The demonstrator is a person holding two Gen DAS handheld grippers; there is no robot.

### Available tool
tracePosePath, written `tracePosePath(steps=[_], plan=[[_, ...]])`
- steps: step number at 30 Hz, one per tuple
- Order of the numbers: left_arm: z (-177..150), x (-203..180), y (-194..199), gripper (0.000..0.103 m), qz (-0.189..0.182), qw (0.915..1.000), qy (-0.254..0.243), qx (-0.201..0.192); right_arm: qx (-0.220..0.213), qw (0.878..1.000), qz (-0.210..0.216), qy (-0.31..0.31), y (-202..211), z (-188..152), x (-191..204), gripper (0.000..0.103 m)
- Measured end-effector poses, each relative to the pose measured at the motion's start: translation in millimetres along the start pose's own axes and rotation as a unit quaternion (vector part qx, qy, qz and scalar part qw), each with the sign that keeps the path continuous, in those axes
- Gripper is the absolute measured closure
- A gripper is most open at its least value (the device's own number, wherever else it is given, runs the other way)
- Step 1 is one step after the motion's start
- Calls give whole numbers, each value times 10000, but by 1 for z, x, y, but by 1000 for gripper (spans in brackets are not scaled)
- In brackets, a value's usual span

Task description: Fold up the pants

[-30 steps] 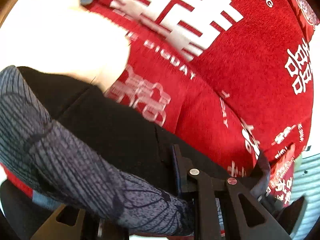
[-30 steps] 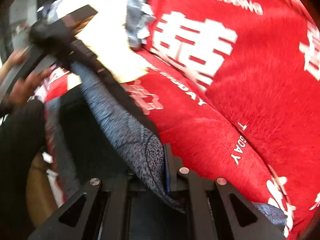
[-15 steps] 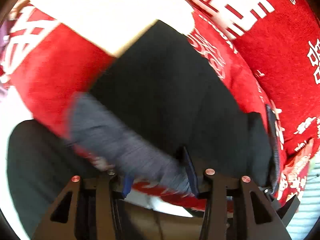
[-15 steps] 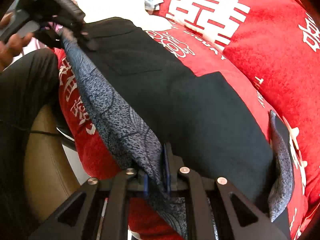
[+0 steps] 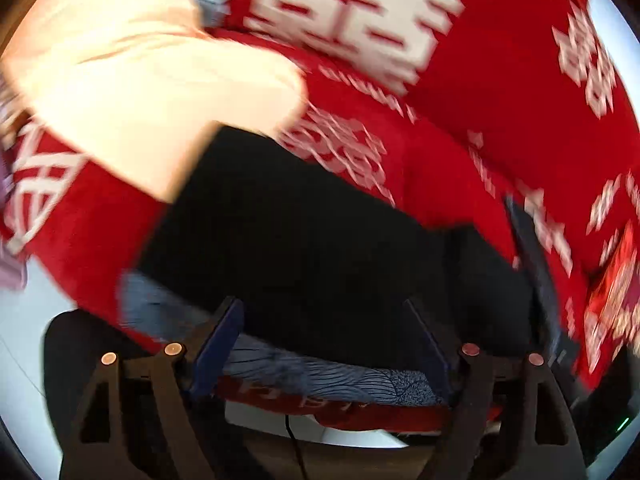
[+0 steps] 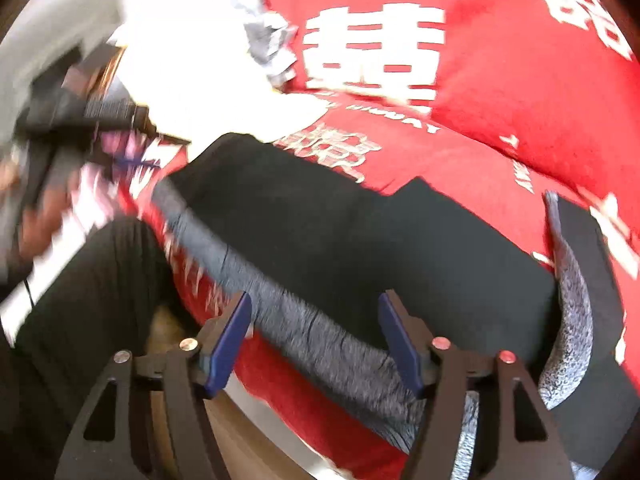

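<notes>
Plush red blanket point(image 5: 460, 168) under flat black pants point(image 6: 360, 240); both claws point(image 5: 324, 344) point(image 6: 316, 336) agape, empty.

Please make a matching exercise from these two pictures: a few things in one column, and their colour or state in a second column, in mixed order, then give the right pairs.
Column one:
1. pants
2. blanket
3. left tool
4. patterned waistband

Column two:
a. red with white characters
b. open, fingers apart, nothing held
c. black, lying flat on the blanket
d. grey, running along the near edge of the pants

Right pairs: 1-c, 2-a, 3-b, 4-d.

The right tool is open too.
</notes>
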State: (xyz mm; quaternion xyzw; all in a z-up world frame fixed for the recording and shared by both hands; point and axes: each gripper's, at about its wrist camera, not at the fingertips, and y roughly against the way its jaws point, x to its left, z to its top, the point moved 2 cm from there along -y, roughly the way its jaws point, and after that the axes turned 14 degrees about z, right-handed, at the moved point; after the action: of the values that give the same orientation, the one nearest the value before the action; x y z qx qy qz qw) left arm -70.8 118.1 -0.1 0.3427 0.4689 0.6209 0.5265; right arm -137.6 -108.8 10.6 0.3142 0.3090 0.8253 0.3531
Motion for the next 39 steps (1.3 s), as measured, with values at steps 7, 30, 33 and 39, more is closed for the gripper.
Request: tracePosePath(steps=[7, 30, 33, 39], plan=[[-15, -18, -56, 4, 960, 9932, -520, 391, 620, 9879, -667, -1258, -12, -24, -51, 32], [-14, -4, -46, 1, 958, 9953, 92, 92, 454, 9864, -1106, -1128, -85, 71, -34, 17], [-14, -7, -42, 1, 874, 9961, 65, 69, 474, 9881, -1170, -879, -77, 63, -22, 17], [-11, -8, -35, 1, 948, 9955, 69, -5, 339, 9910, -1124, -635, -52, 54, -13, 17]])
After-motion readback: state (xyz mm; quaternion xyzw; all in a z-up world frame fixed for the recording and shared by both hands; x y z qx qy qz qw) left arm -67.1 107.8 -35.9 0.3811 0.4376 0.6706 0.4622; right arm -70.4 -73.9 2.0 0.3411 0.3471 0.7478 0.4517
